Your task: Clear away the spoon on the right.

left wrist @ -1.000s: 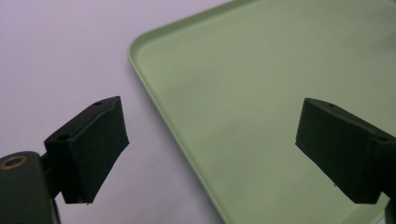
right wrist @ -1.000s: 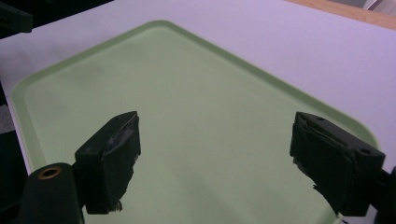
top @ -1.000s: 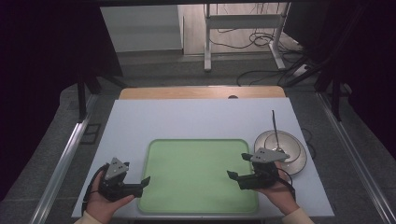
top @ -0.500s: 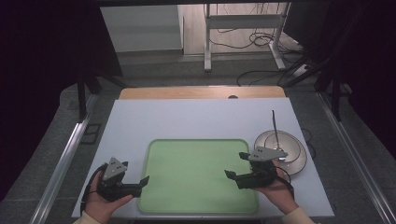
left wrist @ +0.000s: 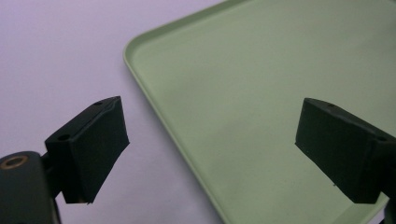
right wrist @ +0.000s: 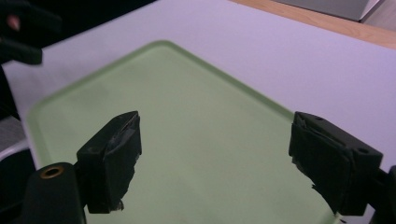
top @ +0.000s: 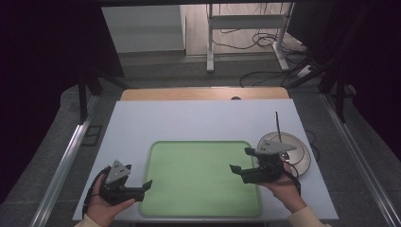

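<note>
A: Green tray [top: 203, 177] flat on the white desk [top: 189, 120], near the front edge, and it carries nothing, bare green all over.

B: Left claw [top: 147, 185] sits at the tray's left front corner, held in a hand [top: 101, 208]. Jaws wide apart, released, gripping nothing.

A: The left gripper view backs that up. The tray's rounded corner and rim [left wrist: 140, 84] run between the two black jaws, one jaw over the desk [left wrist: 56, 46], the other over the green.

B: Right claw [top: 239, 171] over on the tray's right side, pointing across it toward the left. Also released, jaws spread, empty between them.

A: In the right gripper view both jaws hang over the tray [right wrist: 187, 140], and past its far corner you catch a dark blur of the other claw [right wrist: 21, 32] at top left. A strip of wood edge [right wrist: 327, 23] shows at the top too.

B: The high view adds what neither claw camera gets: a round silver plate [top: 295, 149] just right of the tray, behind the right hand [top: 283, 189], with a thin dark rod [top: 277, 125] standing up from it.

A: Can't tell what's on that plate beyond the rod. Plate and tray look just beside each other; touching or not, I can't say.
</note>
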A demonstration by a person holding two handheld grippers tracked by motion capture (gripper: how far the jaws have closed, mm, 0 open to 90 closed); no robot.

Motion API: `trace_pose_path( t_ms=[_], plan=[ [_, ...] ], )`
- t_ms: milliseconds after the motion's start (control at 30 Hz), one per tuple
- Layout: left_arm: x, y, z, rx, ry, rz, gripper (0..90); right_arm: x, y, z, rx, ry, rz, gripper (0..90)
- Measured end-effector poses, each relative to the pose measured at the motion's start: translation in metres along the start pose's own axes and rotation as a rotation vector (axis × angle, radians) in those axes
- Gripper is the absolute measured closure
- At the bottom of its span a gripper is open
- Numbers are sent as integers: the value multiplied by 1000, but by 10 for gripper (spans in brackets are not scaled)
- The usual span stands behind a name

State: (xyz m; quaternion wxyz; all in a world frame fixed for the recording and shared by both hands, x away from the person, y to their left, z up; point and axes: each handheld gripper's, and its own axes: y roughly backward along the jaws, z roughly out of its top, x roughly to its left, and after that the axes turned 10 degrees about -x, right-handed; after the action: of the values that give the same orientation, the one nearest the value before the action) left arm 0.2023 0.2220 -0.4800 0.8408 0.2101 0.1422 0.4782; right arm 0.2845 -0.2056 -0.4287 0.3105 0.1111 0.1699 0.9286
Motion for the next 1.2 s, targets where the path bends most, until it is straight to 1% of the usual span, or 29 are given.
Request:
trace_pose_path(
  t_ms=[33,167,200,233,367,400,433,500,533,567,633,667,700,733,767,833,867,967,1000,1067,1200],
  plan=[
    [0,0,0,1,0,-2,89,-2,1,4,-2,-15,8,164],
    [1,1,0,-1,1,-1,89,-7,-1,23,20,13,-17,169],
    [1,1,0,-1,1,-1,90,-7,-1,23,20,13,-17,169],
    [2,2,-1,-1,-1,2,90,-11,-2,32,24,4,-28,169],
    [2,2,-1,-2,-1,8,90,-23,-3,41,28,-10,-42,169],
    [2,2,-1,-2,-2,11,90,-23,-3,41,28,-10,-42,169],
    [2,2,-1,-1,-1,14,90,-31,-3,43,20,-30,-42,169],
    [3,2,-1,0,1,18,90,-40,-2,43,7,-38,-55,168],
    [3,2,-1,0,1,18,90,-40,-2,43,7,-38,-55,168],
    [4,2,0,2,3,20,91,-48,-1,42,13,-47,-69,169],
    [4,2,0,4,4,23,91,-55,1,41,8,-54,-85,169],
    [4,2,0,4,4,23,91,-55,1,41,8,-54,-85,169],
    [4,1,0,3,3,26,90,-62,5,40,5,-62,-96,169],
    [4,1,0,3,3,26,91,-62,5,40,5,-62,-96,169],
    [4,1,0,1,9,28,91,-67,10,39,-1,-66,-112,171],
    [4,0,0,1,10,29,91,-69,12,38,0,-67,-117,171],
    [3,0,-1,6,7,26,91,-73,17,37,-4,-67,-134,173],
    [1,-1,-1,8,2,21,91,-79,24,37,-15,-73,-152,181],
    [1,-1,-1,8,2,21,91,-79,24,37,-15,-73,-152,181],
    [0,-1,-1,5,-2,18,91,-85,30,38,-28,-79,-170,188],
    [1,0,0,0,1,20,91,-92,35,39,-32,-80,-190,198]
  ],
)
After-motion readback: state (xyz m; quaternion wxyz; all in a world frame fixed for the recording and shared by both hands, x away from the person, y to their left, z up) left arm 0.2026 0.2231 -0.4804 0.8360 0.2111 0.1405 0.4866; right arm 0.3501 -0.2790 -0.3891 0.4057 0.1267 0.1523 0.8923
